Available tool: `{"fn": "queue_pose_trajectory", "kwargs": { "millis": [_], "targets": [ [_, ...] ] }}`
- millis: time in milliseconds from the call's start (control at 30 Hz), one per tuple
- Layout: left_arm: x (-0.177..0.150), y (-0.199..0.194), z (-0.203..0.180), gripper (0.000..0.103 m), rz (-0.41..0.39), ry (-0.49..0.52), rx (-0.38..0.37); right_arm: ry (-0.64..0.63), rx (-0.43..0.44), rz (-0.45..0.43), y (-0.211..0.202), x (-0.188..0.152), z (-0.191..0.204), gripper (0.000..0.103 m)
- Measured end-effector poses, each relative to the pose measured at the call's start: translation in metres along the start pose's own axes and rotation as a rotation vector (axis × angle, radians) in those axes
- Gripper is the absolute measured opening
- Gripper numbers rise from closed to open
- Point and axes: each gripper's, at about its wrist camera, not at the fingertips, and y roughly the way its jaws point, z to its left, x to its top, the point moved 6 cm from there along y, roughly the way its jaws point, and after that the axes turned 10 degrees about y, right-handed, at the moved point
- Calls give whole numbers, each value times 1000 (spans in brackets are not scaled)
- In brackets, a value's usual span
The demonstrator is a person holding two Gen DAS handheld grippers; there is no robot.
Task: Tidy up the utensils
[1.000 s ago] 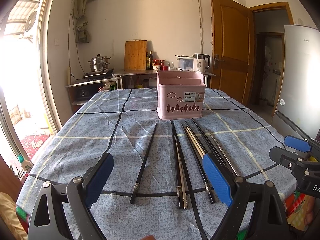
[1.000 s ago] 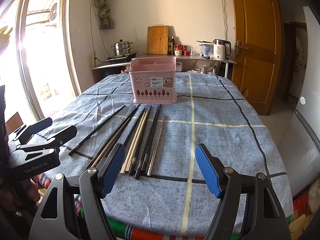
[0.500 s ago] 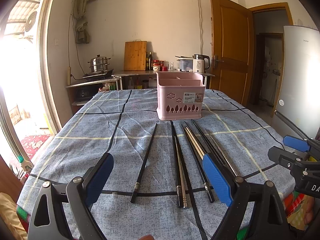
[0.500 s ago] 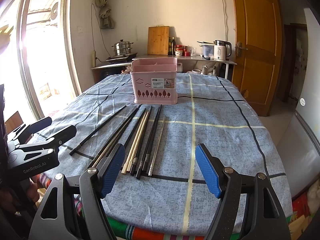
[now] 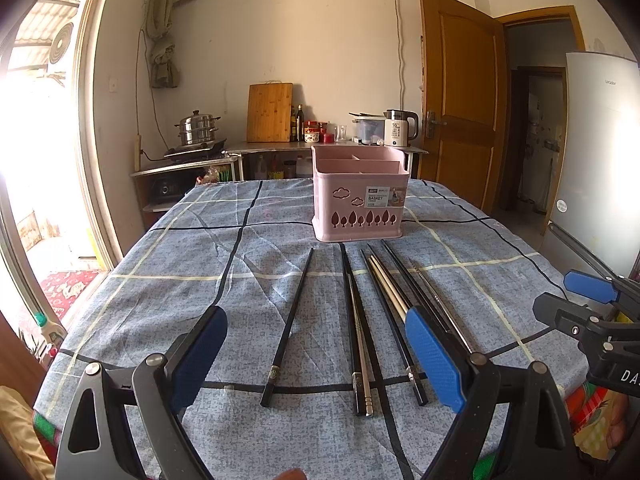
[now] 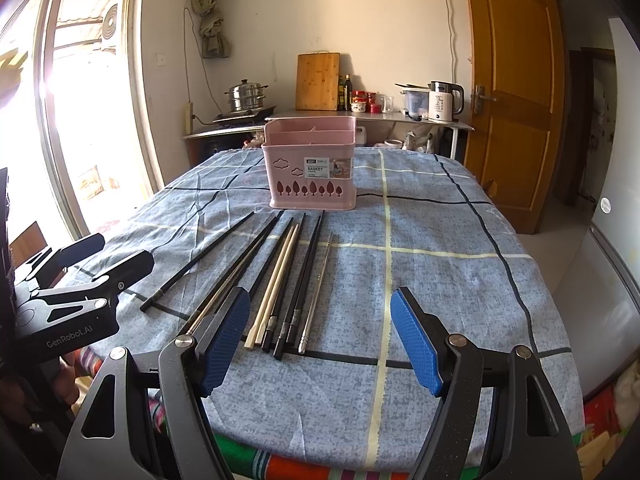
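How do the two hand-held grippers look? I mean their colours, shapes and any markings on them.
Both look alike. The left gripper and the right gripper each have two black angular fingers with triangular cut-outs and silver pivot bolts. Each fingertip carries a blue textured pad. Seen from the right wrist camera, the left gripper's black body bears the white marking "GenRobot.AI". No cables or sleeves are visible.

basket (image 5: 360,200) interior hidden, label text unreadable

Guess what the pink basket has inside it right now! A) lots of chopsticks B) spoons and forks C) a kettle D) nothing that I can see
D: the pink basket shows only bare dividers at its top, while all the chopsticks lie flat on the tablecloth in front of it.
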Motion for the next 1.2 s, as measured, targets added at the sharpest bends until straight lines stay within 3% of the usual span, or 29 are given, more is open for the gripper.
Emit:
{"fn": "queue_pose_trajectory", "kwargs": {
  "millis": [900, 1200],
  "targets": [
    [-2, 1, 0, 91, 6, -2, -2, 0, 1, 8, 2, 0, 2, 73],
    [-4, 34, 10, 91, 67, -11, -84, 15, 0, 40, 22, 6, -4, 73]
  ]
}}
